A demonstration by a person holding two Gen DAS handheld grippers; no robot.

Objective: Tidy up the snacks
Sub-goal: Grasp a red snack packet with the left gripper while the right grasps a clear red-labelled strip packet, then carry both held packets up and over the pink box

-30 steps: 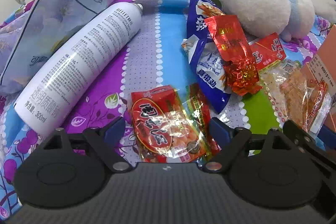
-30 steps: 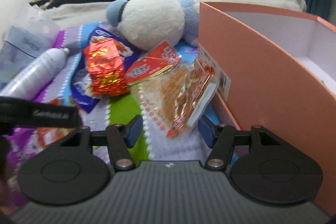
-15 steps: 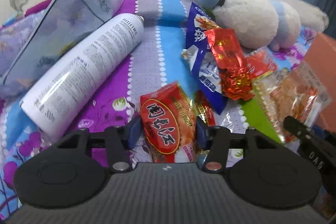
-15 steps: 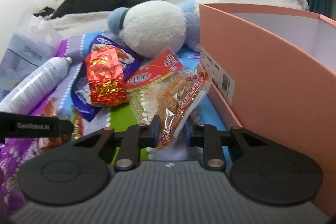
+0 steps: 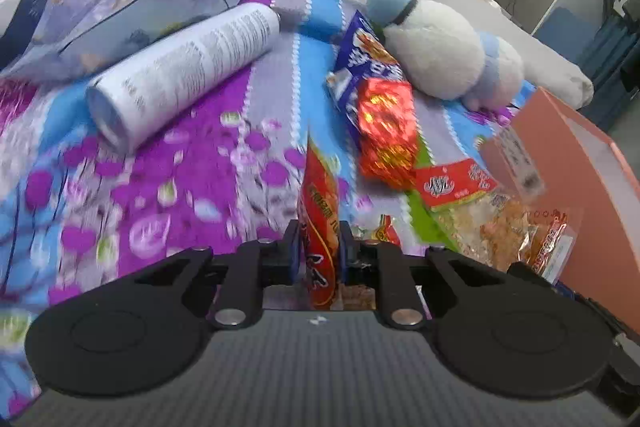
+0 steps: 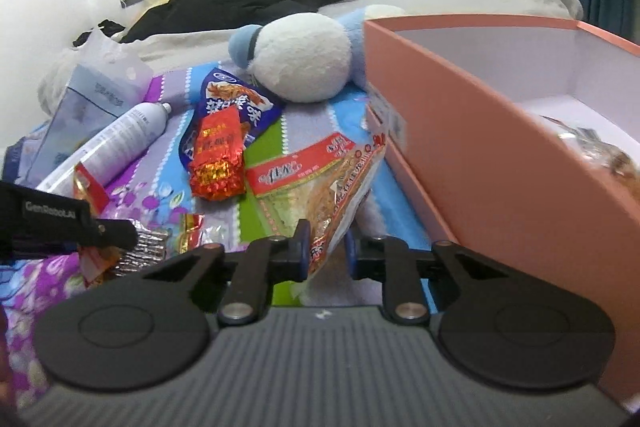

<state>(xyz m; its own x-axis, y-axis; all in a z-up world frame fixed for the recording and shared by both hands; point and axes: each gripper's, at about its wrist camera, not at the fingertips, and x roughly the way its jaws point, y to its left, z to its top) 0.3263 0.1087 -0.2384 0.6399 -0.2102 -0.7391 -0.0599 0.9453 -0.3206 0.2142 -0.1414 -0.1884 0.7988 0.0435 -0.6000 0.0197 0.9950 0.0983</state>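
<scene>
My left gripper has just closed on the red snack pack; right gripper clamps the clear snack bag beside the pink box. Spray can, plush toy, foil packet crowd the bed; box contents possibly snacks.

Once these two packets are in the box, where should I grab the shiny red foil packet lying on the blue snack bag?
Probably across the crinkled foil end of the shiny red foil packet, coming from above on the near side. It lies flat on the blue snack bag, so that puffed end gives the pads more to pinch without catching the bag underneath.
</scene>
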